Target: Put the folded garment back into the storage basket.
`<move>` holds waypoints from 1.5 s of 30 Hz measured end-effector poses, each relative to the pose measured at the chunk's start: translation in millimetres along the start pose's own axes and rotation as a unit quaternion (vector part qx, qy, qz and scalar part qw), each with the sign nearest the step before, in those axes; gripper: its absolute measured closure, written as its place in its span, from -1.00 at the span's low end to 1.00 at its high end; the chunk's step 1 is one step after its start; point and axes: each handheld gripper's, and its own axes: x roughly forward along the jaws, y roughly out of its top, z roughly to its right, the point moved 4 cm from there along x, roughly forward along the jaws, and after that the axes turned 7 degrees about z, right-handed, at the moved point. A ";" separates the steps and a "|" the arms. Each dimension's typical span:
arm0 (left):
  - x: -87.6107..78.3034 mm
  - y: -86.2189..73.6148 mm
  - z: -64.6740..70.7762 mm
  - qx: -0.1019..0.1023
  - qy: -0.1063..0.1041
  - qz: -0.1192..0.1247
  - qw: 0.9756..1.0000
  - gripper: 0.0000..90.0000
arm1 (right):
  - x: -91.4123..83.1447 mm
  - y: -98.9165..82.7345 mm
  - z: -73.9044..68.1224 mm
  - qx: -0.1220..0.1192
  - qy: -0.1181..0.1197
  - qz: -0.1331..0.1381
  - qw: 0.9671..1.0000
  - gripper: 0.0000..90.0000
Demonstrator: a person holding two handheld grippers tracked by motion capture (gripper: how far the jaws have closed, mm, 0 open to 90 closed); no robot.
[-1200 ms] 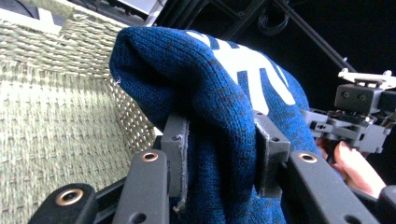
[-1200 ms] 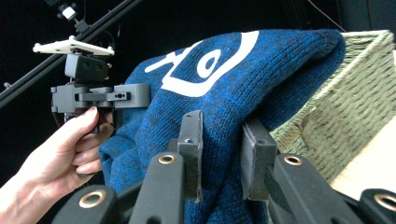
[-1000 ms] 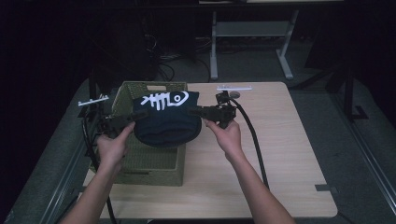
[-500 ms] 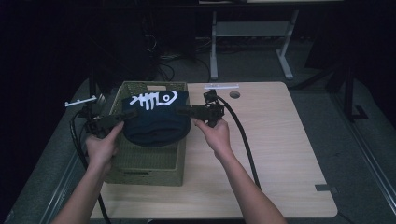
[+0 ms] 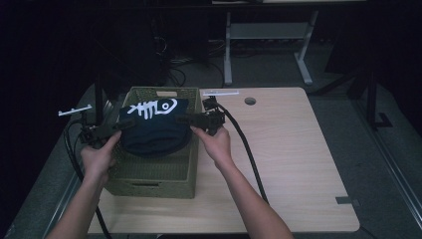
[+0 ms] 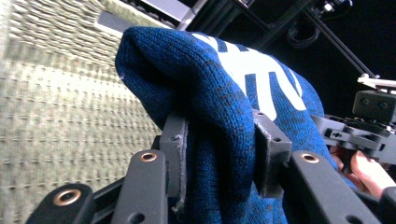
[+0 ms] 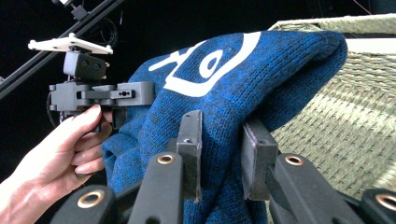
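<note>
Left tool [image 5: 123, 125] pinched left edge of dark blue knit sweater [image 5: 155, 130]; jaws had just eased slightly wider, knit fabric bunched between pads [image 6: 180, 154] and touching both. Sweater, white fish-bone print facing up, hung stretched between both tools above open green woven basket [image 5: 149, 177], which stood at left end of wooden worktop [image 5: 298, 164]. Right tool [image 5: 186, 119] pinched sweater's right edge, fabric pressed between pads [image 7: 191, 135]. Black cable [image 5: 246, 154] trailed from right tool across worktop.
</note>
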 end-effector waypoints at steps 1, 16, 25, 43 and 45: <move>-0.7 0.7 -1.8 0.000 0.004 0.002 1.000 0.33 | 4.7 -1.1 -0.1 -0.003 -0.002 -0.002 1.000 0.60; -1.4 -5.3 -33.1 -0.018 0.036 -0.018 0.999 0.30 | 30.6 -17.6 4.0 0.000 -0.016 -0.021 1.000 0.59; -0.3 -9.0 -43.2 -0.018 0.056 -0.034 0.998 0.28 | 39.6 -33.9 10.1 0.003 -0.028 -0.032 0.999 0.58; 8.3 -14.0 -40.9 0.011 0.086 -0.059 0.994 0.30 | 32.3 -45.7 14.4 -0.023 -0.059 -0.038 0.997 0.50; 8.8 -14.3 -40.6 0.016 0.090 -0.060 0.994 0.26 | 31.8 -46.1 14.4 -0.032 -0.070 -0.041 0.996 0.42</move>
